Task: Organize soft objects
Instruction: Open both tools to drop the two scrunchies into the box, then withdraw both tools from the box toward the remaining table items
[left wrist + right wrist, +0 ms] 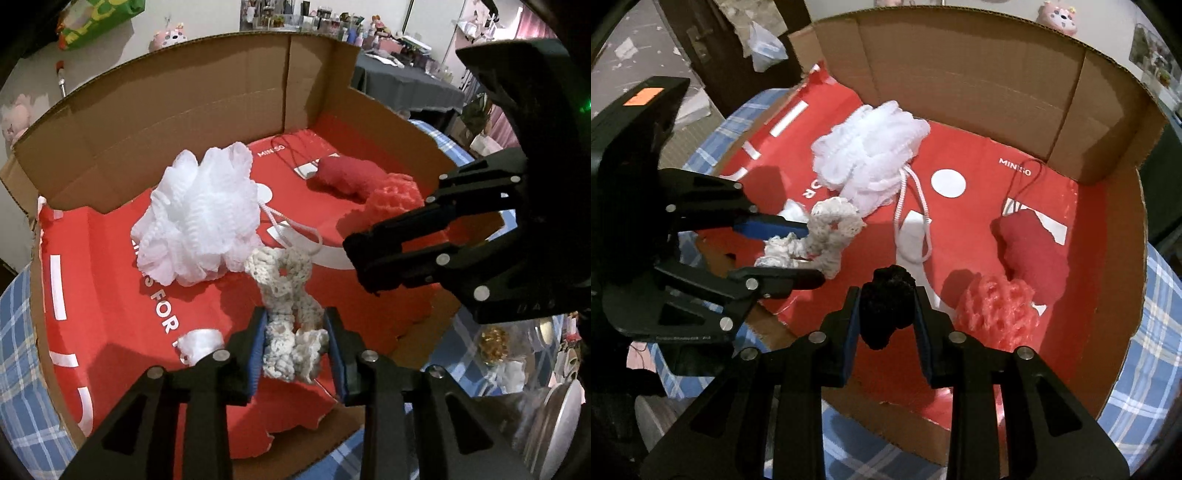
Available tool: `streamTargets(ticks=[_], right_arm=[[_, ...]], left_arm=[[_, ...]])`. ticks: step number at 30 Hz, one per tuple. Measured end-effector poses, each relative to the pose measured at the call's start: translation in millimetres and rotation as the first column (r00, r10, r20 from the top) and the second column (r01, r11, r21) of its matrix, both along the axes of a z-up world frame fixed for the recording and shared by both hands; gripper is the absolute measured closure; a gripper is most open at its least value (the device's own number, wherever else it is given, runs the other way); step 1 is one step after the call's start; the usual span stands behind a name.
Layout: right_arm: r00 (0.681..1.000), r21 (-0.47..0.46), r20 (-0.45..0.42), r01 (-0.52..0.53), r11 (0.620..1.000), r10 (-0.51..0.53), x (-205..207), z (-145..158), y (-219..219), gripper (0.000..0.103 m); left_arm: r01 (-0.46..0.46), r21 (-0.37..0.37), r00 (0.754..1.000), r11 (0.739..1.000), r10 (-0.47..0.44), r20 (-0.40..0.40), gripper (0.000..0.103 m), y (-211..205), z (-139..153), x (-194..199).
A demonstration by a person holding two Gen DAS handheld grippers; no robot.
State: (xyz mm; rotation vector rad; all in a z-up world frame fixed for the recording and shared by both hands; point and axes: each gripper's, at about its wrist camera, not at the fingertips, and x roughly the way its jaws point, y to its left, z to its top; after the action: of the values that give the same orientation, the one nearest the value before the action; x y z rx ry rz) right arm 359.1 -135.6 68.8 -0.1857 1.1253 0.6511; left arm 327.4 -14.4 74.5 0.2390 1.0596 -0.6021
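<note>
We have both grippers over the open cardboard box (pixel 192 110), whose floor is lined with a red paper bag (pixel 122 295). Our left gripper (pixel 298 350) has its jaws clamped on a cream crocheted piece (pixel 291 332), which hangs up and forward out of the pads toward the white mesh bath pouf (pixel 199 218). Our right gripper (pixel 886 306) has its jaws closed on a small black fuzzy item (pixel 888 302), held above the box floor near the front edge.

Already lying in the box are the pouf with its striped cord loop (pixel 912 210), a coral-pink mesh scrubber (pixel 995 314) and a dark red cloth bundle (pixel 1034 251) touching it.

We judge both held pieces to be very light, limp and compressible: they will squash between the pads and droop beyond them, with nothing to break. The crochet's open loops could snag on a fingertip when we let go, so a wide opening seems wise. The pouf would be best taken by its cord or by a deep pinch into its bulk.
</note>
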Motion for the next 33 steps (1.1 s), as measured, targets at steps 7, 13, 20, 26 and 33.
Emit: streamTargets(ticks=[7, 13, 20, 26, 33], right_arm=[[0.999, -0.049, -0.032, 0.013, 0.999, -0.014, 8.7, -7.8, 7.3, 0.075], [0.999, -0.061, -0.030, 0.018, 0.998, -0.019, 11.3, -8.2, 12.9, 0.071], [1.000, -0.074, 0.004, 0.022, 0.997, -0.021, 8.0, -3.2, 20.6, 0.040], [0.999, -0.070, 0.035, 0.044, 0.997, -0.042, -0.5, 11.1, 20.6, 0.040], [0.987, -0.014, 0.110, 0.117, 0.993, -0.115, -27.5, 49.5, 6.4, 0.034]], left_arm=[[-0.002, 0.008, 1.000, 1.000, 0.003, -0.019, 0.057, -1.8, -4.2, 3.4], [-0.012, 0.009, 1.000, 1.000, 0.012, -0.010, 0.049, 2.5, -1.8, -0.7], [-0.027, -0.007, 0.999, 1.000, 0.027, 0.022, 0.038, 9.4, 8.8, -10.5], [-0.071, -0.039, 0.995, 0.997, 0.073, 0.063, 0.027, 19.8, 27.1, -22.2], [-0.159, -0.135, 0.975, 0.978, 0.177, 0.132, 0.013, 37.9, 62.6, -51.9]])
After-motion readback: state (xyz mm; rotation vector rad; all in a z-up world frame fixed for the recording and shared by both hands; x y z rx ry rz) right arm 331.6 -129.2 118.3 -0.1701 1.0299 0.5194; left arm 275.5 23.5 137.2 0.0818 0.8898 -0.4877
